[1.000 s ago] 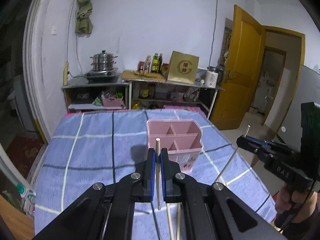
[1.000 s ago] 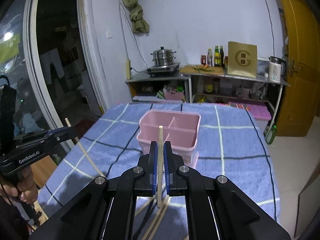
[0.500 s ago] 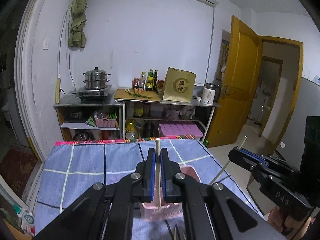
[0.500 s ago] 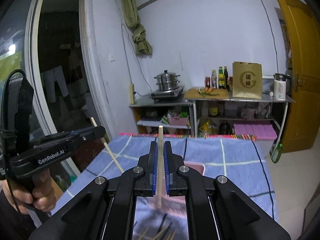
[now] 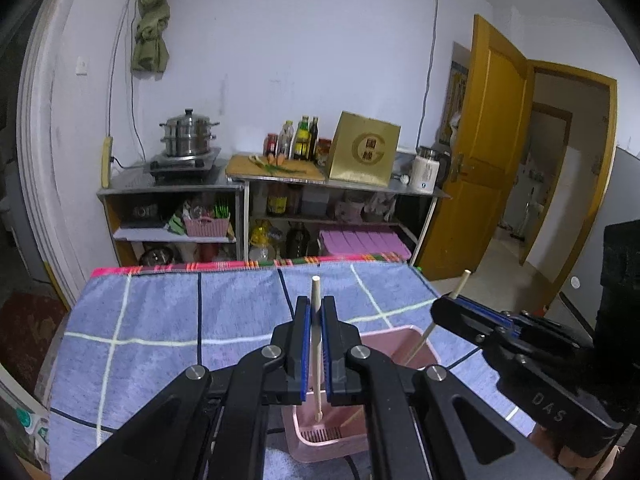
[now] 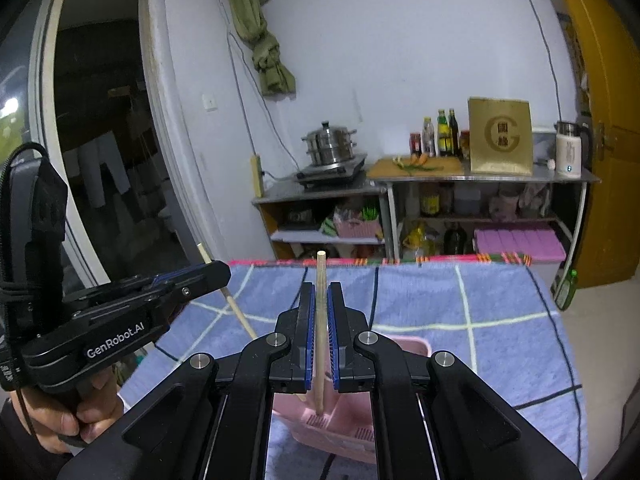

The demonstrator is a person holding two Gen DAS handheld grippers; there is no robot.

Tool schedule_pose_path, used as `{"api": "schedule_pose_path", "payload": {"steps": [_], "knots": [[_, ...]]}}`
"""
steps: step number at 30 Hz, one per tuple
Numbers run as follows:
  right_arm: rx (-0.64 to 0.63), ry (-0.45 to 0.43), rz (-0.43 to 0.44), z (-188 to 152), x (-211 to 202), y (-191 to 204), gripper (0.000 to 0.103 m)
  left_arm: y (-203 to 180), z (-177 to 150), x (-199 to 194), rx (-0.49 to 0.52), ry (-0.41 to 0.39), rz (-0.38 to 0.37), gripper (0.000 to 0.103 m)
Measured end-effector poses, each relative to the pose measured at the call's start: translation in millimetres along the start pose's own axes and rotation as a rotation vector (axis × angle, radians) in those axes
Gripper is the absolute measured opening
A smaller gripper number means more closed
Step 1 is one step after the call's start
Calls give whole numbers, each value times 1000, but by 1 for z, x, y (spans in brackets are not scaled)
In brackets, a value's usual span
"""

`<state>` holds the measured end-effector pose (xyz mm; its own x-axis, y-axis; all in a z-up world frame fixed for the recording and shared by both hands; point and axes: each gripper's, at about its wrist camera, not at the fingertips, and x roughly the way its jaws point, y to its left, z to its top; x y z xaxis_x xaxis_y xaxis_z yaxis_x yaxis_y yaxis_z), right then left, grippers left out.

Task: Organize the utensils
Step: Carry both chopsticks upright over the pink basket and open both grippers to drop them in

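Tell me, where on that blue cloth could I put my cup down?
The cloth is bare between the pink caddy and its striped far edge, and to the caddy's left. It is crowded at the caddy, where both grippers hold chopsticks.

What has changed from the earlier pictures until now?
Both tongs, left and right, carried their chopsticks forward over the pink utensil holder; the lower tips are now inside it. Both grips stayed shut, nothing released.

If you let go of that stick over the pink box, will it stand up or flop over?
The chopstick looks stiff and thin, so it probably leans on the pink holder's wall. Being round, it likely rolls on cloth.
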<state>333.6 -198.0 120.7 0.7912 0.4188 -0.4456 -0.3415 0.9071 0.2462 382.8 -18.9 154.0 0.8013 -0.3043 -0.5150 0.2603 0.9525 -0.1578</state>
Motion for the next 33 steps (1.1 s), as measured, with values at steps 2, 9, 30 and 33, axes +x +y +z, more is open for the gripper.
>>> {"api": "schedule_pose_path", "payload": {"steps": [2, 9, 30, 33], "knots": [[6, 23, -3, -6, 9, -2, 6, 2, -6, 7, 1, 14, 0, 5], [14, 73, -11, -19, 27, -7, 6, 10, -22, 24, -17, 50, -2, 5], [-14, -1, -28, -36, -56, -3, 14, -19, -61, -63, 32, -36, 76, 25], [-20, -12, -37, -53, -80, -2, 14, -28, -81, -86, 37, -53, 68, 25]]}}
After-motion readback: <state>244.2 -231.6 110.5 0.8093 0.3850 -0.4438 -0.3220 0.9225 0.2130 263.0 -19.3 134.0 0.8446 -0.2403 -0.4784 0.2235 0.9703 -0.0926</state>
